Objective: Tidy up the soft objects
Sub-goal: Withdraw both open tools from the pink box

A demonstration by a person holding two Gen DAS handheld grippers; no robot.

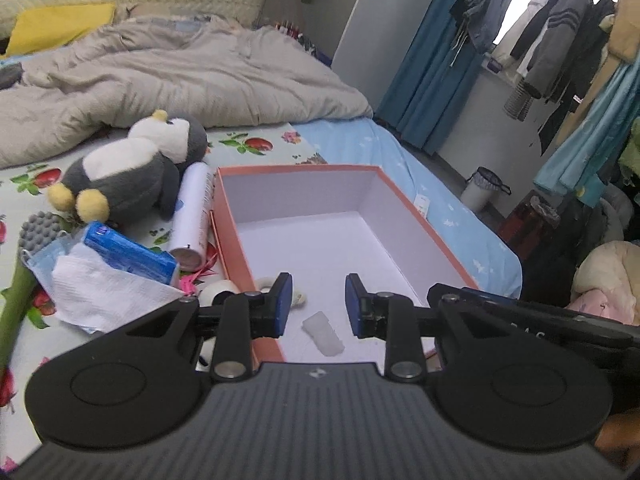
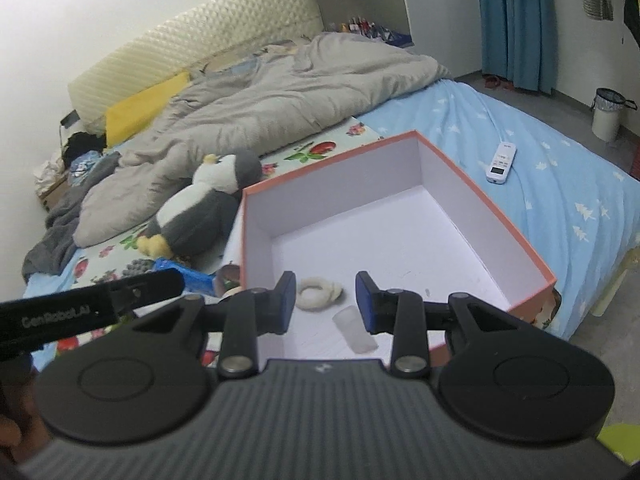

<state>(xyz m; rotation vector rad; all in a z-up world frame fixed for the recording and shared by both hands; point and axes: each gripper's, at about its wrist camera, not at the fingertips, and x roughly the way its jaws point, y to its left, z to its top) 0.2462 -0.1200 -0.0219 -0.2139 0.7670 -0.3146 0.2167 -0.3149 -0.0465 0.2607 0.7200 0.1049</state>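
An orange box with a white inside lies open on the bed. In it rest a white soft ring and a small translucent white lump, both near the front wall. My left gripper hovers open over the lump, gripping nothing. My right gripper is open too and hangs above the box, with empty air between its pads. A grey and white penguin plush lies left of the box, also in the right wrist view.
Left of the box lie a white tube, a blue tissue pack, crumpled white paper and a green-handled brush. A grey duvet covers the far bed. A white remote sits on the blue sheet.
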